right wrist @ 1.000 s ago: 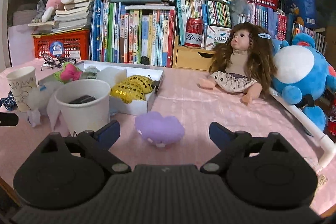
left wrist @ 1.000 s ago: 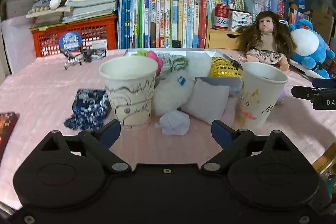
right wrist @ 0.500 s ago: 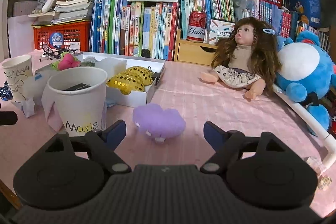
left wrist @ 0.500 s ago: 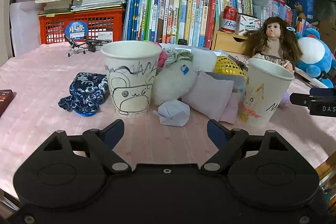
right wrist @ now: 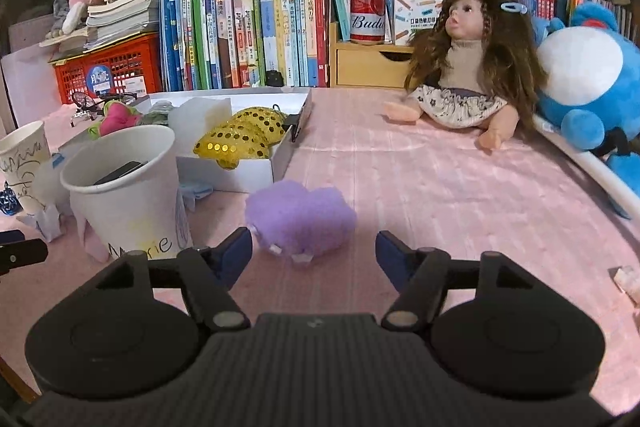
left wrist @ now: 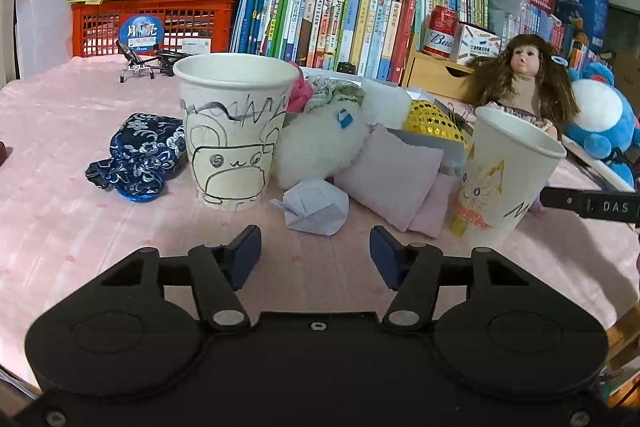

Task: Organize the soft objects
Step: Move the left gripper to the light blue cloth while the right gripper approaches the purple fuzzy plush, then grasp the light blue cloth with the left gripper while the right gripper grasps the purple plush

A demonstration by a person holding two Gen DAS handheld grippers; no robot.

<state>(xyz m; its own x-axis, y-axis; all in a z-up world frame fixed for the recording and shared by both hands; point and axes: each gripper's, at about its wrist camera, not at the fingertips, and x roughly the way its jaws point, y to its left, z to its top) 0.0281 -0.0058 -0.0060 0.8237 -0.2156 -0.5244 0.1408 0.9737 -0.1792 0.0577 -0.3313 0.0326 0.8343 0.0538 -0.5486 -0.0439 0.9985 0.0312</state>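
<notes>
Pink tablecloth [right wrist: 420, 187], books behind. Right gripper [right wrist: 314, 251] has just been closing, jaws apart and empty, purple plush [right wrist: 300, 217] just ahead on the cloth. Looks light and squashy; pinch its sides. Left gripper [left wrist: 314, 253] closing too, empty, folded paper [left wrist: 316, 207] ahead. What's inside the cup [right wrist: 124, 195]: dark, hard to tell
</notes>
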